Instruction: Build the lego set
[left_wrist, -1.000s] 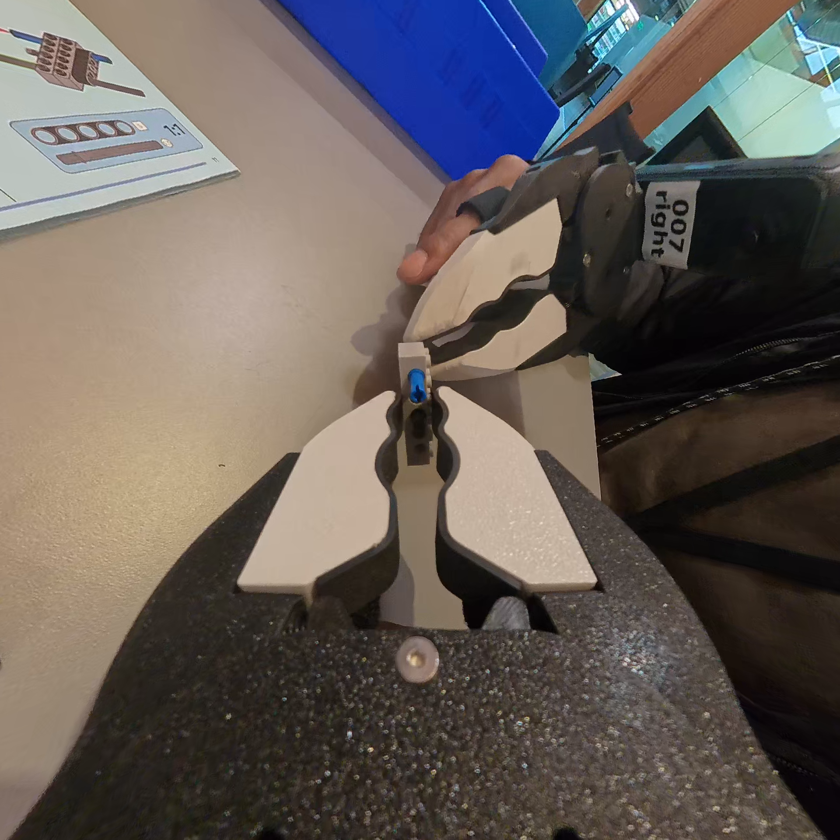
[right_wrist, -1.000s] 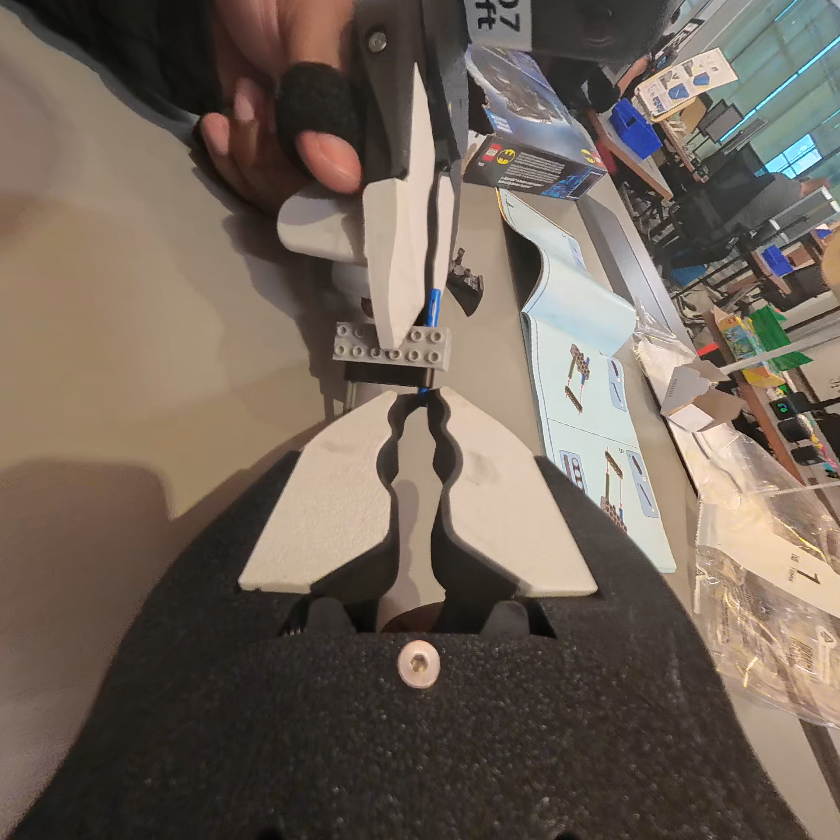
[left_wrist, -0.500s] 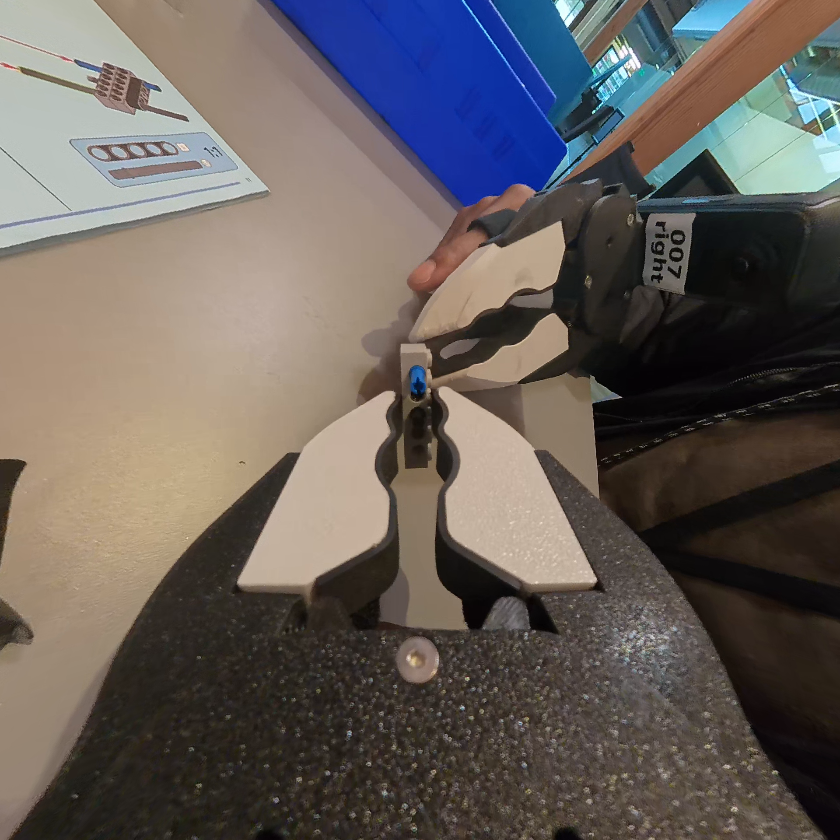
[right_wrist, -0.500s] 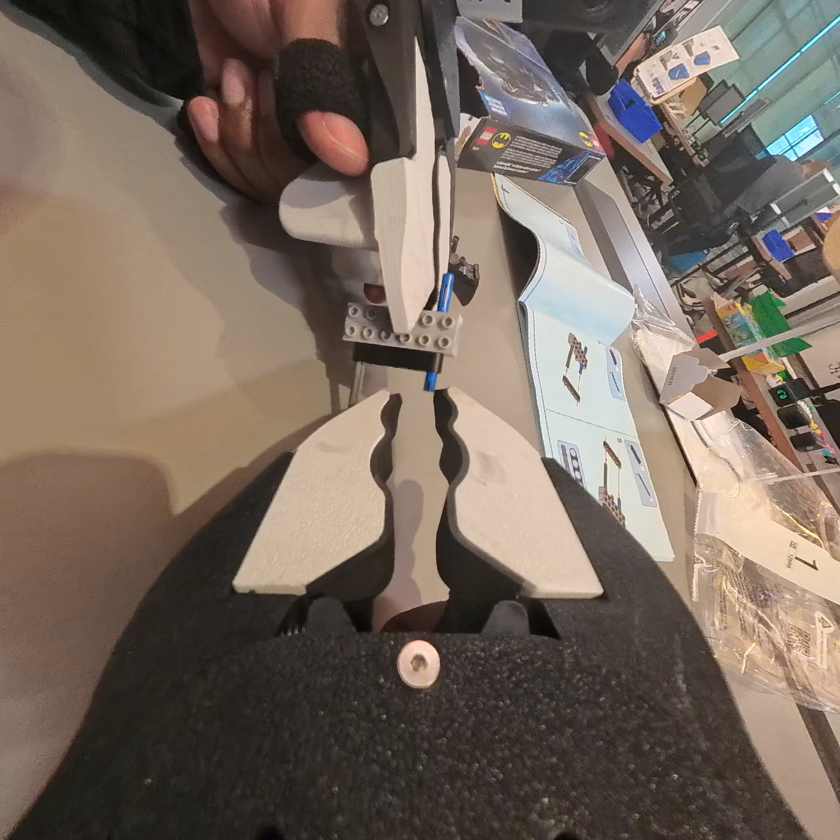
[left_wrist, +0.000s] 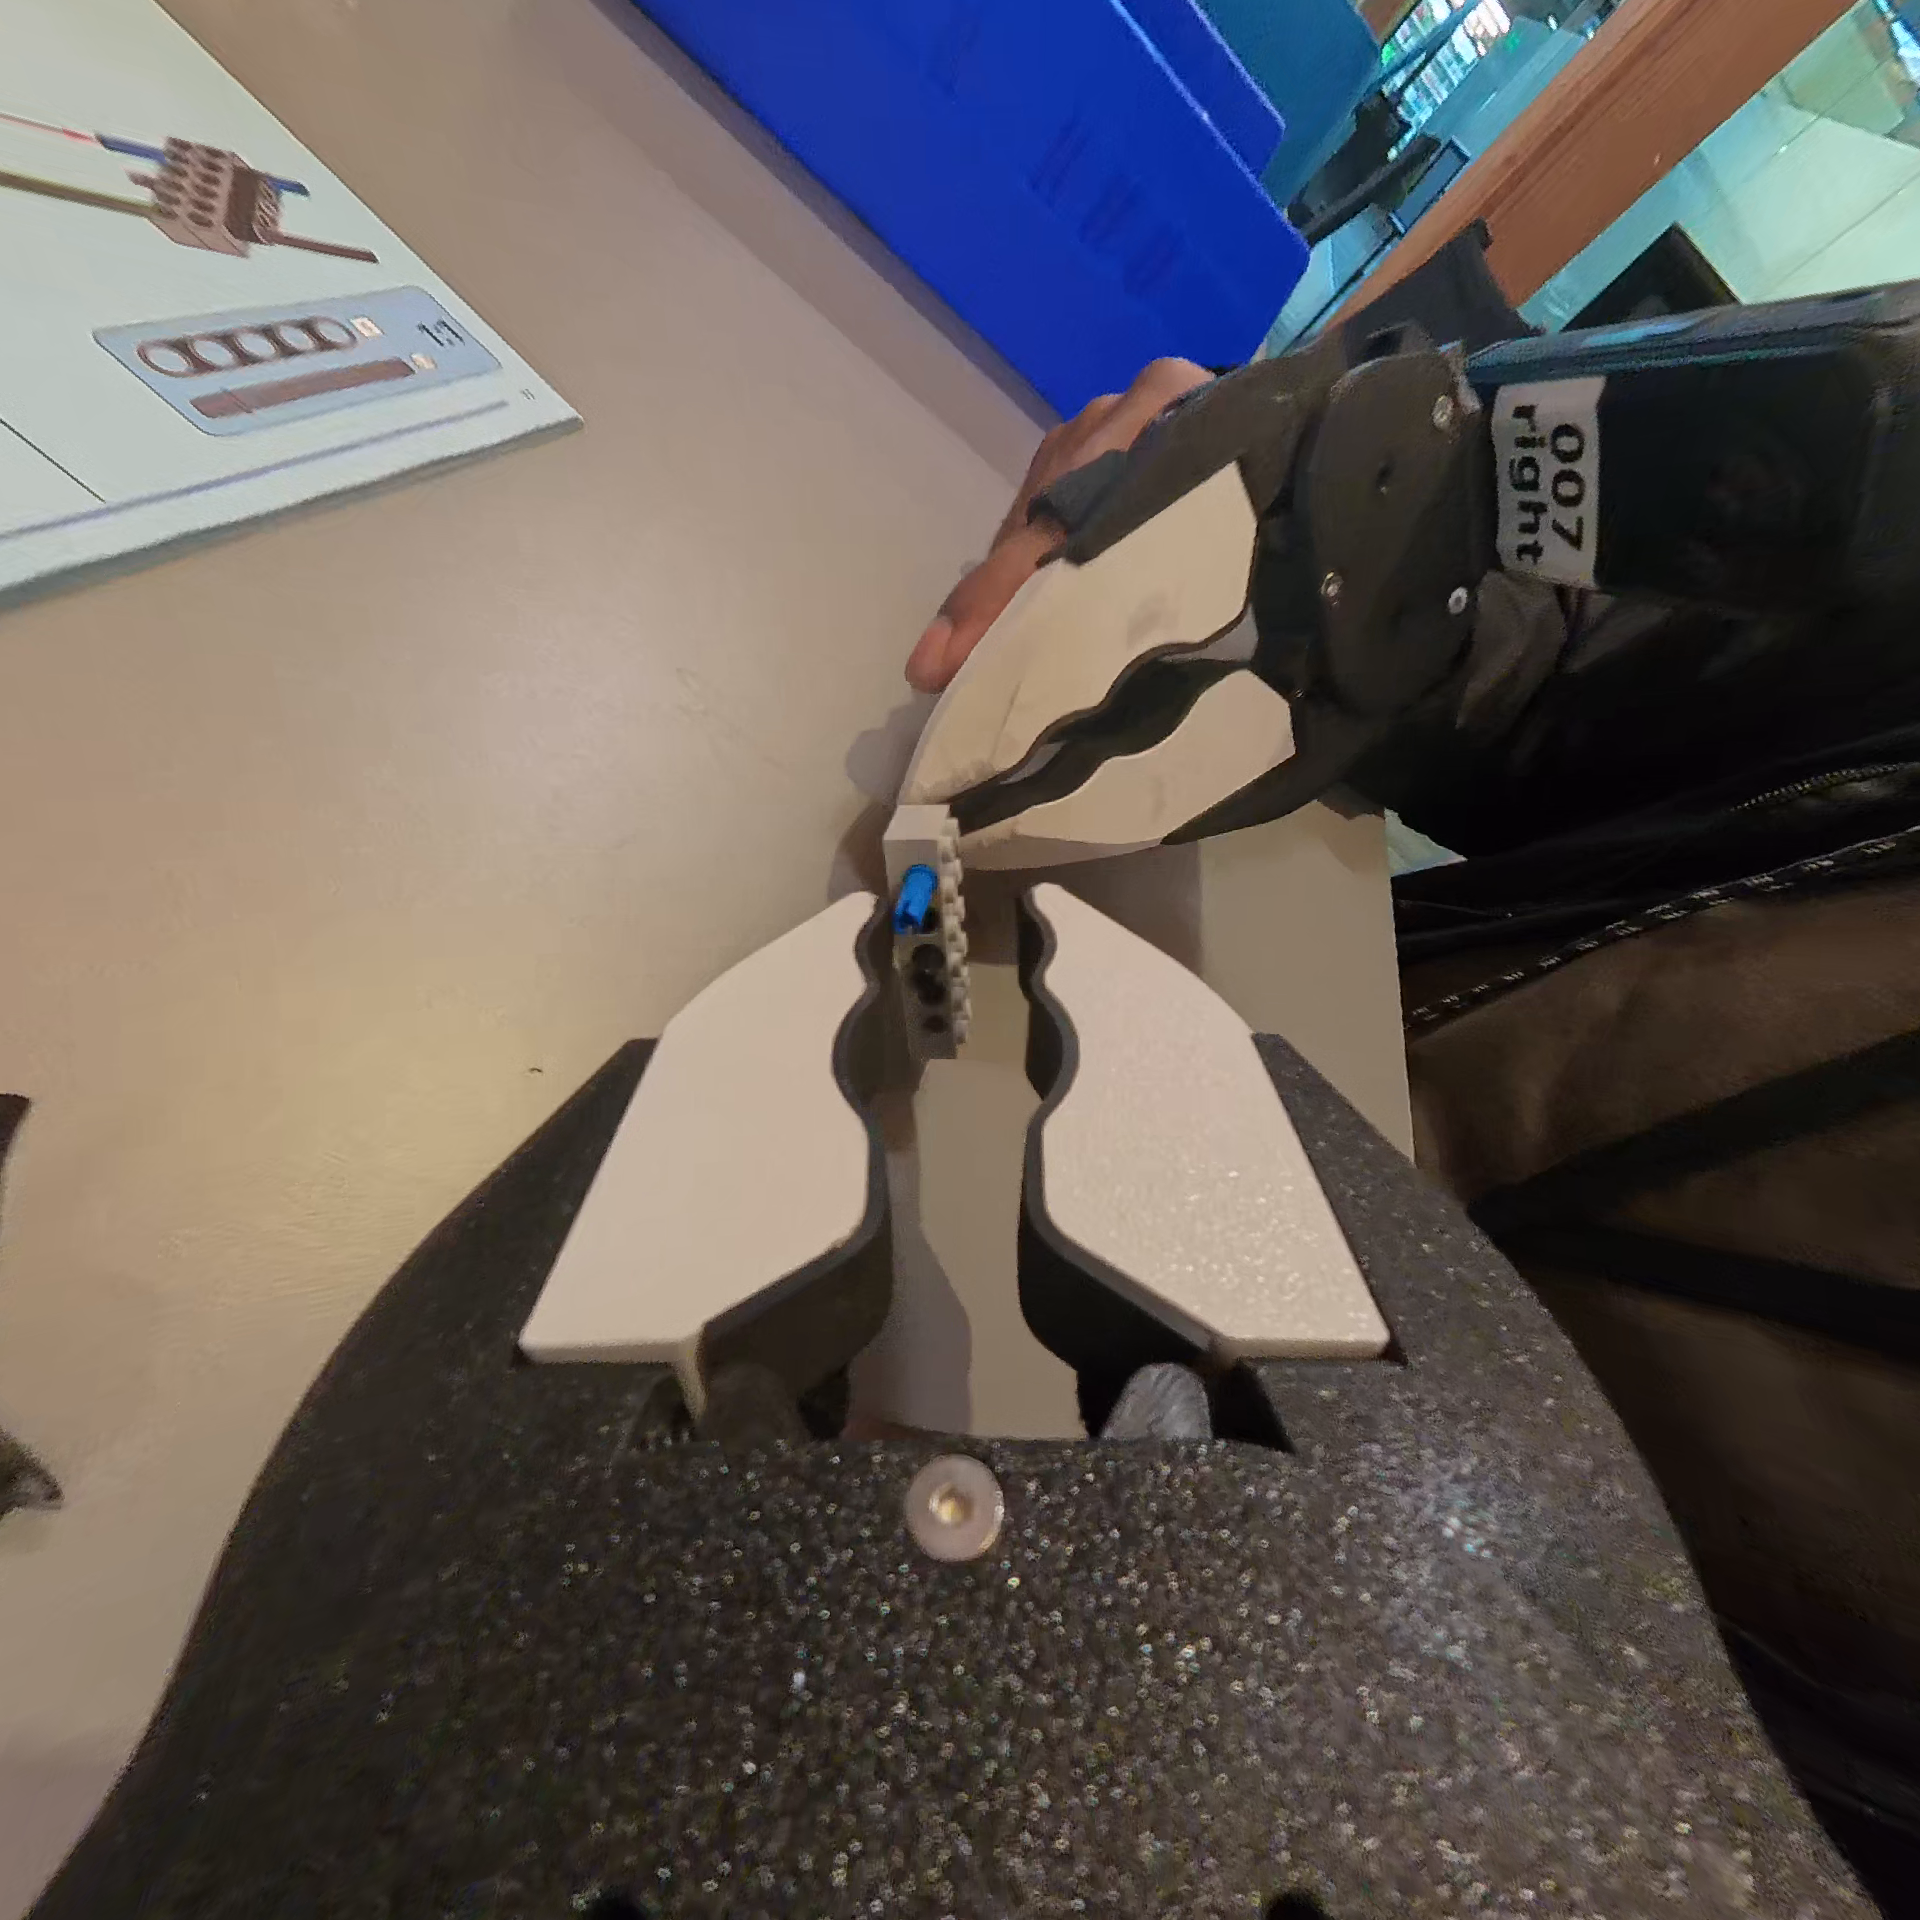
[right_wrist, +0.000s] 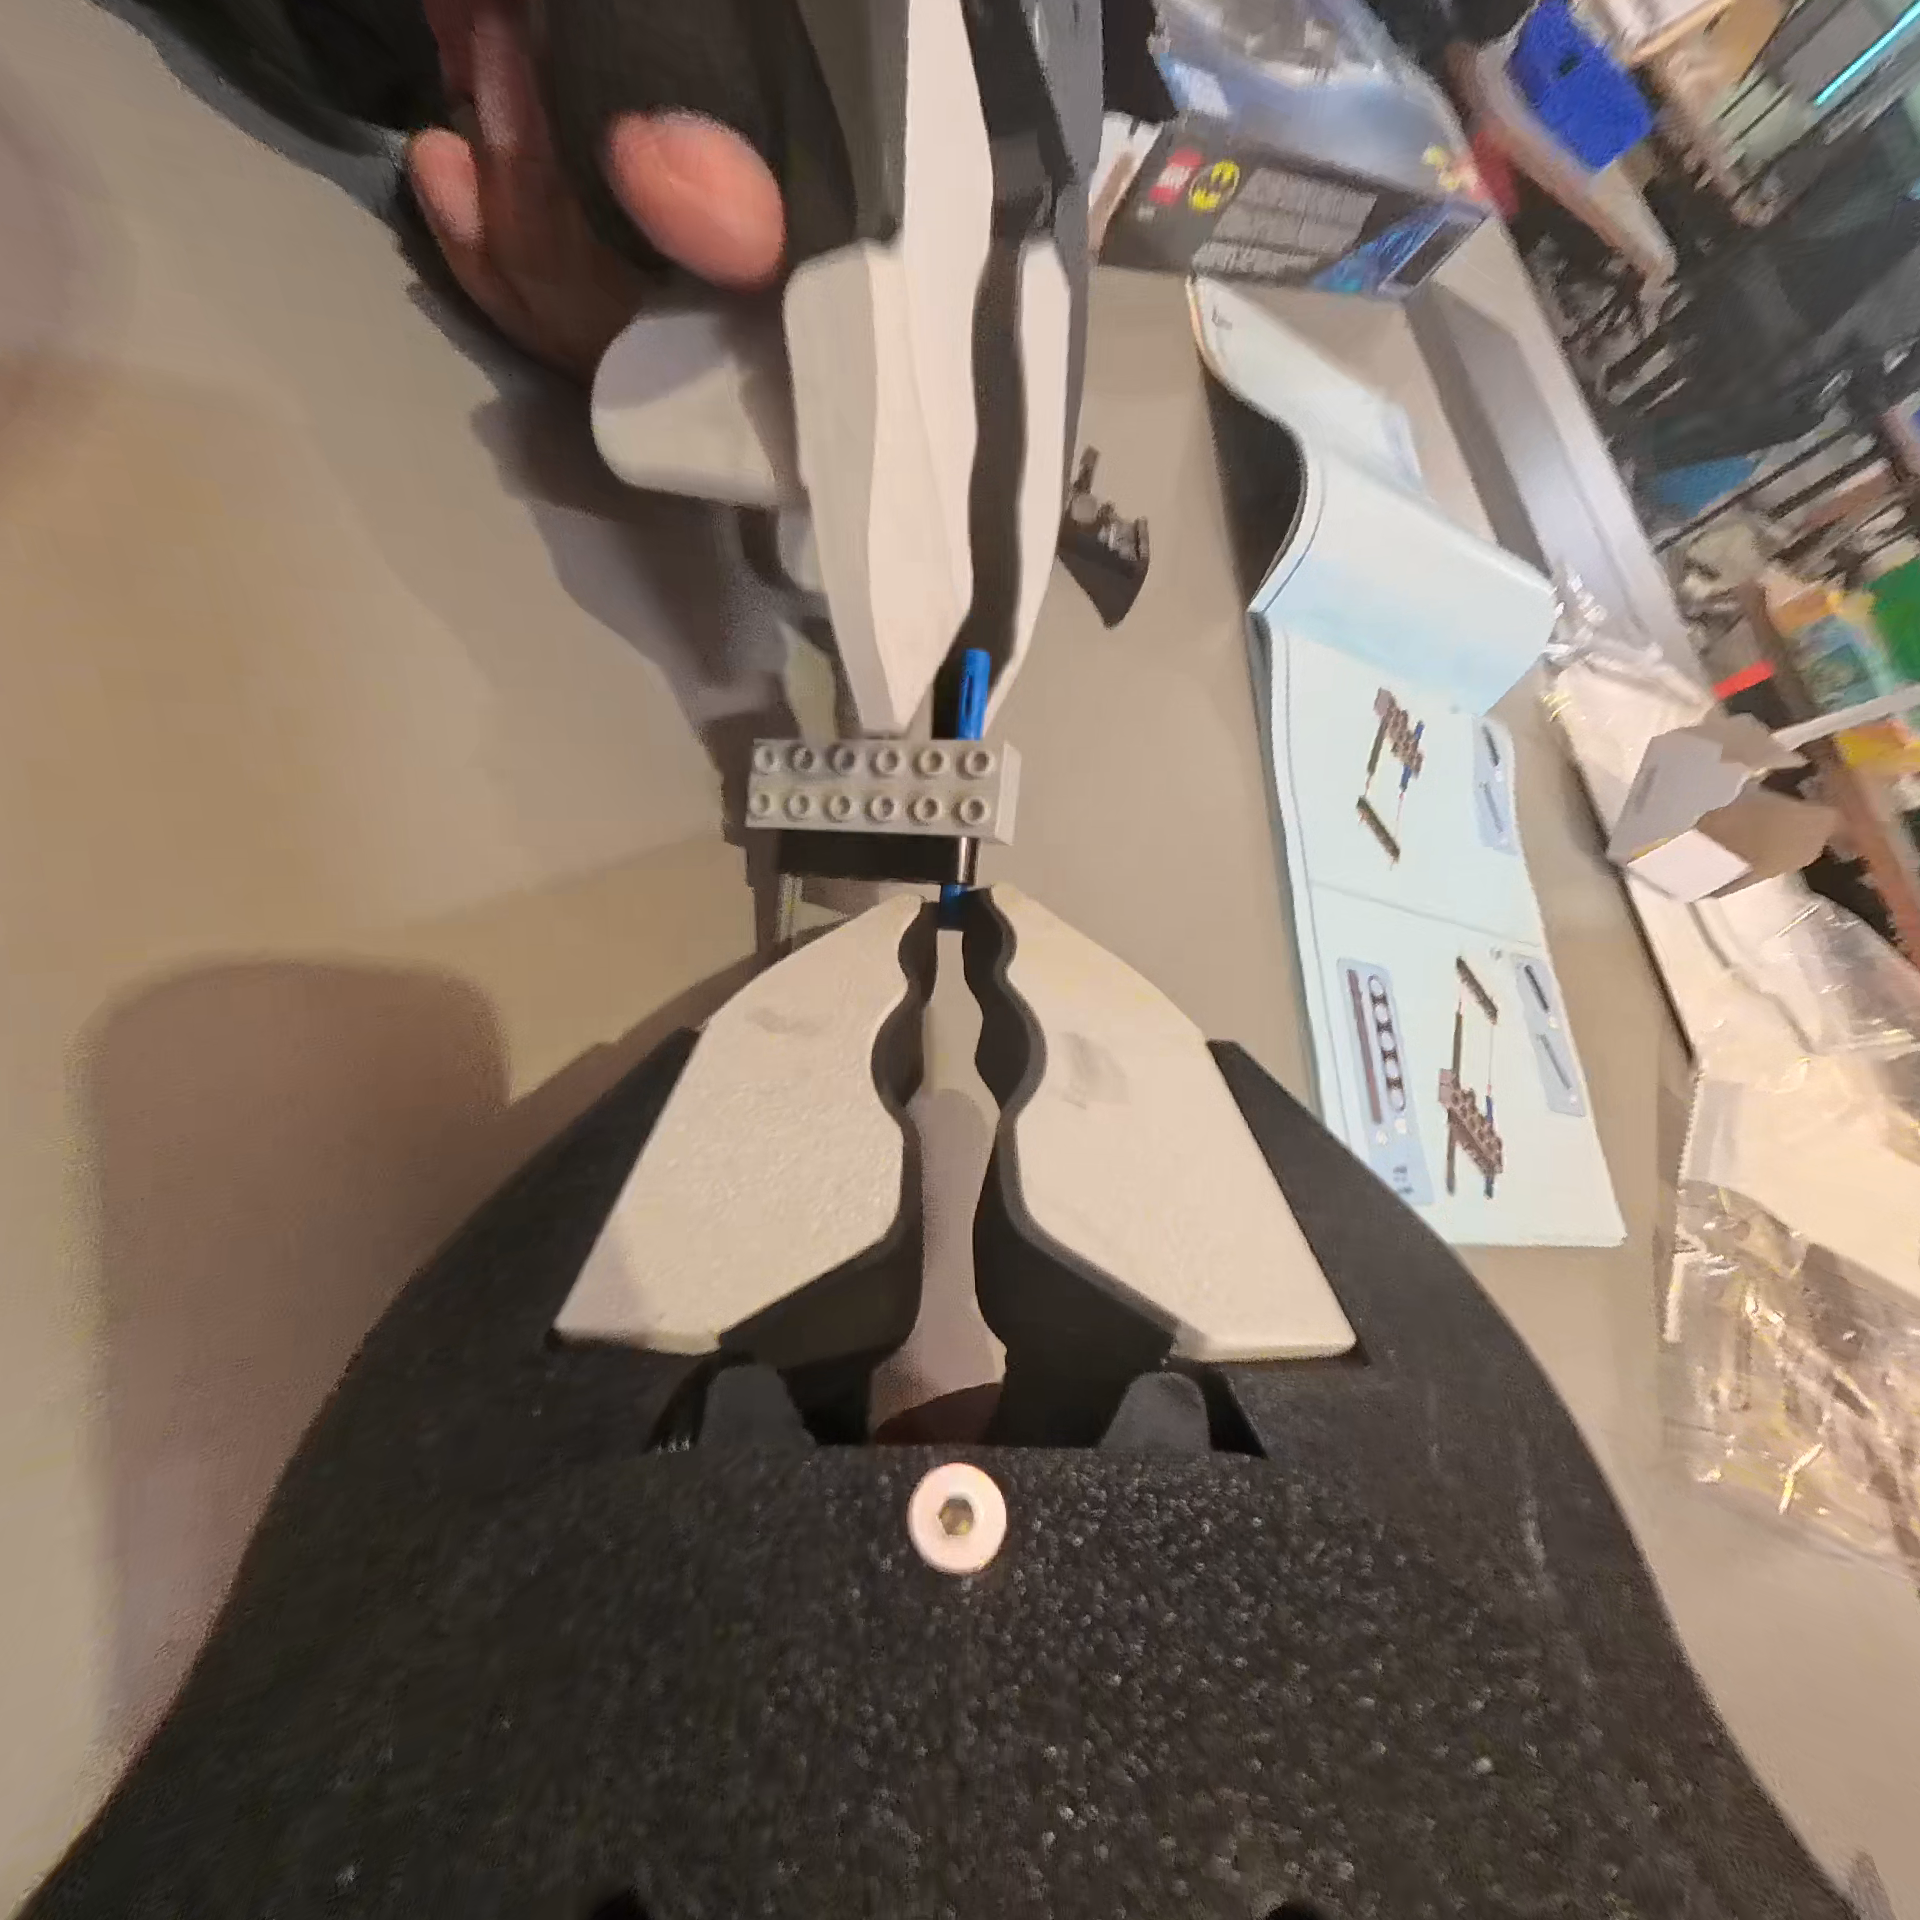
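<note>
A grey studded brick with a row of side holes stands between the fingers of my left gripper. The jaws are open: the brick lies against the left finger, with a clear gap to the right finger. A blue axle passes through the brick's end hole. In the right wrist view the brick has a black part under it. My right gripper is shut on the near end of the blue axle. It also shows in the left wrist view, its tips at the brick's far end.
An open instruction booklet lies on the beige table, with a dark toy box, clear bags and a small carton beyond it. A blue bin stands at the table's far edge. A black piece lies behind the brick. Less than 4 cm separates the two grippers' tips. The black piece is about 12 centimetres from my left fingertips.
My left jaws have opened off the grey brick. My right jaws stood apart in front of the blue axle half a second ago and have come together on its end.
</note>
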